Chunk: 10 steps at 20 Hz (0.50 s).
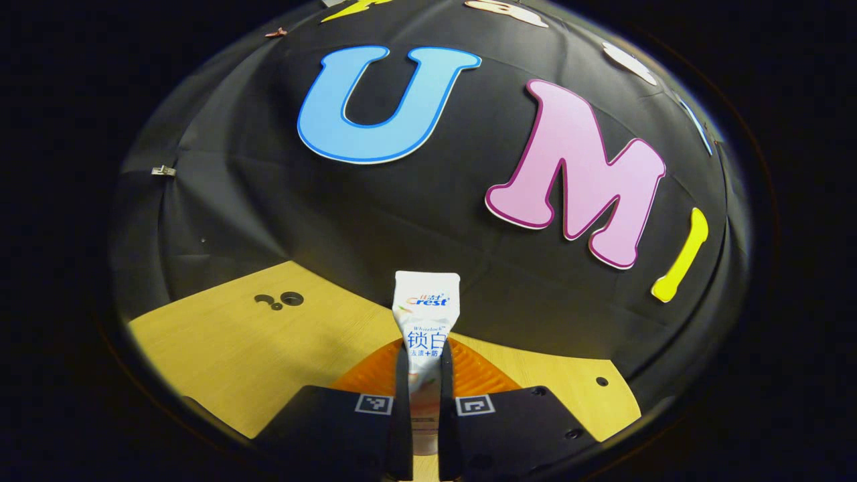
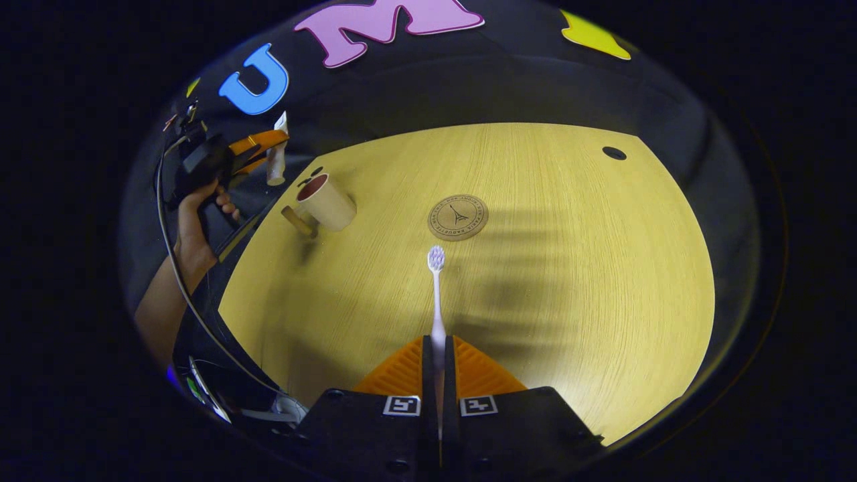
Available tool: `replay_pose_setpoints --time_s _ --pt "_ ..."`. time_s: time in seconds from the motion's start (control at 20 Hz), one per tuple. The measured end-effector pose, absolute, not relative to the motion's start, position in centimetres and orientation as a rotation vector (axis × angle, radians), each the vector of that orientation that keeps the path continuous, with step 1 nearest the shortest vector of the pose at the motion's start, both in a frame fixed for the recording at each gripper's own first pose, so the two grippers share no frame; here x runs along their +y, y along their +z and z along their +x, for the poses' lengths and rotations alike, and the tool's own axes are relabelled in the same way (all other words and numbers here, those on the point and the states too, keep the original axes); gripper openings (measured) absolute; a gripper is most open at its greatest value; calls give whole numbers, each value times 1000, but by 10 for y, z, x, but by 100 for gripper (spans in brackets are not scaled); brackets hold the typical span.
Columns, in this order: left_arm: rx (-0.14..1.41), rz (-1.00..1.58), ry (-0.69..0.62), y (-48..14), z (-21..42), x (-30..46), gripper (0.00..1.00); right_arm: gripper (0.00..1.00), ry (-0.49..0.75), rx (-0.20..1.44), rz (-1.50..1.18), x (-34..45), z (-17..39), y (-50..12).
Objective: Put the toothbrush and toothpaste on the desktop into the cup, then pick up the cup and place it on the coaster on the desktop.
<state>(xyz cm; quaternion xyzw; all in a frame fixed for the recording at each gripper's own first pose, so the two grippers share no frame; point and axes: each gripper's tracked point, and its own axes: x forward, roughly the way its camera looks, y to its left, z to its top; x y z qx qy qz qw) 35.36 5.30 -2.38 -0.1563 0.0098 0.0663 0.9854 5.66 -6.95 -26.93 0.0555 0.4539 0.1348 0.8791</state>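
Note:
In the left gripper view my left gripper (image 1: pixel 424 358) is shut on a white toothpaste tube (image 1: pixel 426 314), which sticks up past the fingers against the black wall. In the right gripper view my right gripper (image 2: pixel 438 348) is shut on a white toothbrush (image 2: pixel 436 294), its bristle head pointing toward the round brown coaster (image 2: pixel 458 217) on the wooden desktop (image 2: pixel 589 268). A beige cup (image 2: pixel 326 202) with a handle stands at the desk's left side. Above and left of that cup, a hand holds the left gripper (image 2: pixel 264 146) with the toothpaste tube (image 2: pixel 276 161) hanging upright in it.
The wooden desktop (image 1: pixel 221 348) has small dark holes (image 1: pixel 279 300) near its back edge, and another hole (image 2: pixel 614 152) at the far right. A forearm (image 2: pixel 175 268) and a cable (image 2: pixel 201 321) hang off the desk's left edge.

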Motion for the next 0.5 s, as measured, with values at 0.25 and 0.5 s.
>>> replay_pose_setpoints --time_s 0.25,0.5 --pt "-17 -349 161 -44 382 59 20 7 259 967 144 -76 64 -275" --pt "42 -360 186 -80 386 63 20 7 258 974 135 -75 65 -279"
